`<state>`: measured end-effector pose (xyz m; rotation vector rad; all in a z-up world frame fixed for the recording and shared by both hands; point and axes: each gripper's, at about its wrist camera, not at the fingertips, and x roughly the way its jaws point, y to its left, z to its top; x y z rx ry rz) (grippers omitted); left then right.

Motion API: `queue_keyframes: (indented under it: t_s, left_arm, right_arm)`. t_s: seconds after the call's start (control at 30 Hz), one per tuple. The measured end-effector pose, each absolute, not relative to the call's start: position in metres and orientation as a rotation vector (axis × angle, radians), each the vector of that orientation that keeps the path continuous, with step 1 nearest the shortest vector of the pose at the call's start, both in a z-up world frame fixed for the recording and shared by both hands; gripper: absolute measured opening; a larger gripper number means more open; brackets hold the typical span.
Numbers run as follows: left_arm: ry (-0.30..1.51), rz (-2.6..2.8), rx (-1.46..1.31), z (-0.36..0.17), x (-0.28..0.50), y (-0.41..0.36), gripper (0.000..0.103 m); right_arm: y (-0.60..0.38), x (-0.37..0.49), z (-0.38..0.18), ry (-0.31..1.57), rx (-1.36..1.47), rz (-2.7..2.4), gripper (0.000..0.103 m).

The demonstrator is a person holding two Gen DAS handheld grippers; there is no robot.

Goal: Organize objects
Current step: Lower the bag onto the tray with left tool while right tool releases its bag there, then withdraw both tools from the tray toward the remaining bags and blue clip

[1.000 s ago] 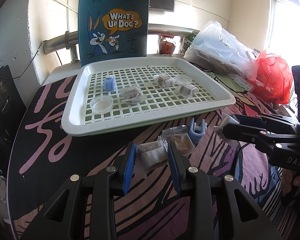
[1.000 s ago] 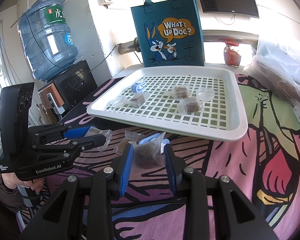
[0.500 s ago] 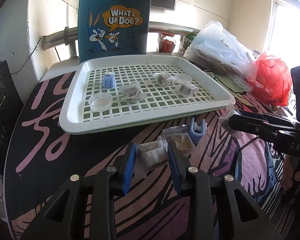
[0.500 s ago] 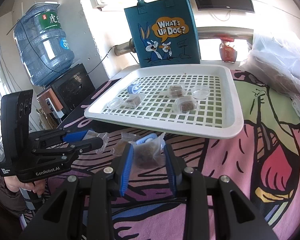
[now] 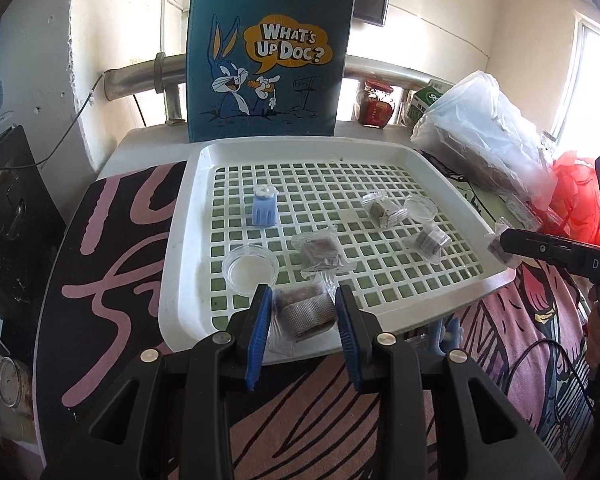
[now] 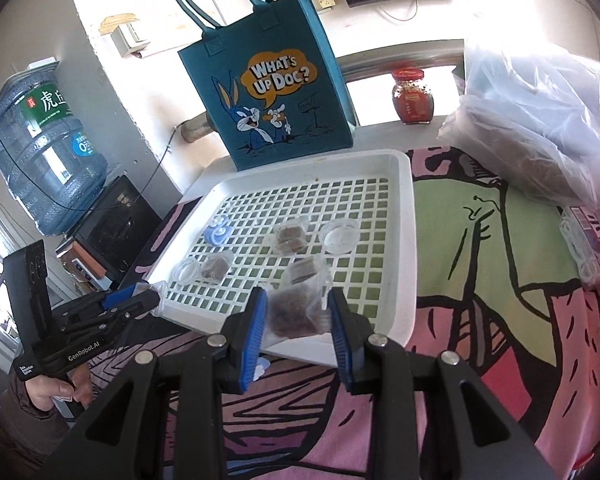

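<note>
My left gripper (image 5: 302, 318) is shut on a clear packet with a grey-brown block (image 5: 306, 314), held over the near rim of the white slotted tray (image 5: 180, 240). My right gripper (image 6: 296, 312) is shut on a clear packet of dark brown pieces (image 6: 294, 310), above the tray's (image 6: 404, 240) near edge. On the tray lie a blue clip (image 5: 265, 210), two clear round lids (image 5: 250, 270) (image 5: 420, 208) and three more packets (image 5: 320, 252) (image 5: 384, 212) (image 5: 430, 242). The right gripper (image 5: 500, 246) shows at the tray's right corner in the left wrist view, the left gripper (image 6: 150, 300) at its left corner in the right wrist view.
A blue cartoon tote bag (image 5: 268, 56) stands behind the tray. Clear and red plastic bags (image 5: 484, 140) pile up on the right, with a red jar (image 6: 414, 98) on the ledge. A water bottle (image 6: 40, 160) stands at the left. A blue clip (image 5: 446, 330) lies on the patterned cloth below the tray.
Both grippers have moved forward and a little up with their packets, from over the cloth to over the tray's near rim. The tray looks closer in both views.
</note>
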<state>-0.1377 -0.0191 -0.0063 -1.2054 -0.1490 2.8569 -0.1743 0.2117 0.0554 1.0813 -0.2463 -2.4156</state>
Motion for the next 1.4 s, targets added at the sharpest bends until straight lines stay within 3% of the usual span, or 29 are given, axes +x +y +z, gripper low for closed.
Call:
queue_keyframes:
  t_s: [0.3,0.47,0.53,0.6,0.7,0.93,1.0,1.2,1.4]
  left_arm:
    - [-0.102,2.842,-1.293,-0.025,-0.171,-0.005,0.032]
    - [-0.096,2.852,-1.275,-0.029,-0.175,-0.001,0.037]
    - [-0.110,2.840,-1.263,-0.028,-0.174,-0.001,0.055]
    - [-0.143,2.828,-1.227,-0.023,-0.168,-0.003,0.069]
    - [-0.152,2.851,-1.159,-0.010,-0.155,-0.007,0.088]
    - [-0.167,2.935,-0.948,0.019,-0.109,-0.021,0.103]
    - [-0.159,2.944,-0.882,0.018,-0.096,-0.018,0.103]
    - [-0.088,2.896,-0.878,0.000,-0.077,0.007,0.103]
    - [-0.026,2.852,-0.947,-0.011,-0.075,0.021,0.103]
  right_arm:
    - [0.189,-0.202,0.025,-0.104,1.197,-2.439,0.031]
    - [0.179,-0.208,0.016,-0.059,1.208,-2.455,0.033]
    - [0.177,-0.211,0.015,-0.072,1.205,-2.461,0.036]
    - [0.177,-0.212,0.015,-0.072,1.192,-2.466,0.056]
    - [0.181,-0.202,0.025,-0.060,1.112,-2.507,0.063]
    - [0.216,-0.159,0.071,-0.331,0.870,-2.538,0.068]
    - [0.221,-0.144,0.078,-0.369,0.797,-2.555,0.074]
    - [0.208,-0.121,0.064,-0.330,0.784,-2.521,0.074]
    - [0.178,-0.106,0.039,-0.094,0.838,-2.496,0.074]
